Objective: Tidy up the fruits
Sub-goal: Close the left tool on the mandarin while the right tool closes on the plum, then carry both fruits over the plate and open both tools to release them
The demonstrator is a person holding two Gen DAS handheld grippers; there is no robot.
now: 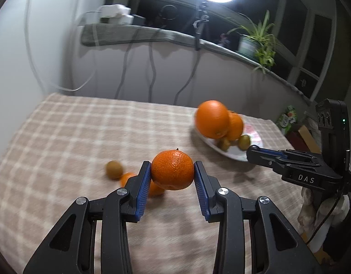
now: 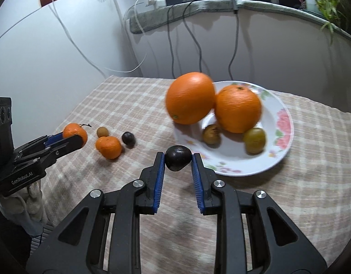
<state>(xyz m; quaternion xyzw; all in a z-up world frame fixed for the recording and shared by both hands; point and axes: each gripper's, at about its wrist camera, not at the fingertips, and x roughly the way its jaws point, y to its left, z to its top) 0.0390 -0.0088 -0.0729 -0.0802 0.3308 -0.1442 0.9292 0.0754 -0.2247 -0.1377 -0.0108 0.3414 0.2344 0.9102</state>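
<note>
now, left tool (image 1: 172, 171): clamped on a mandarin (image 1: 172, 170), frame centre, above the checked worktop (image 1: 61, 137)
right tool (image 2: 178, 159): gripping a dark plum (image 2: 177, 158), just beside the plate's near rim
plate (image 2: 282, 141): floral, right of centre, holding two oranges (image 2: 190, 98) and two greenish fruits (image 2: 254, 140)
loose fruit: another mandarin (image 2: 108, 147), a small green fruit (image 2: 102, 132) and a dark one (image 2: 128, 138), left of centre on the worktop
</note>
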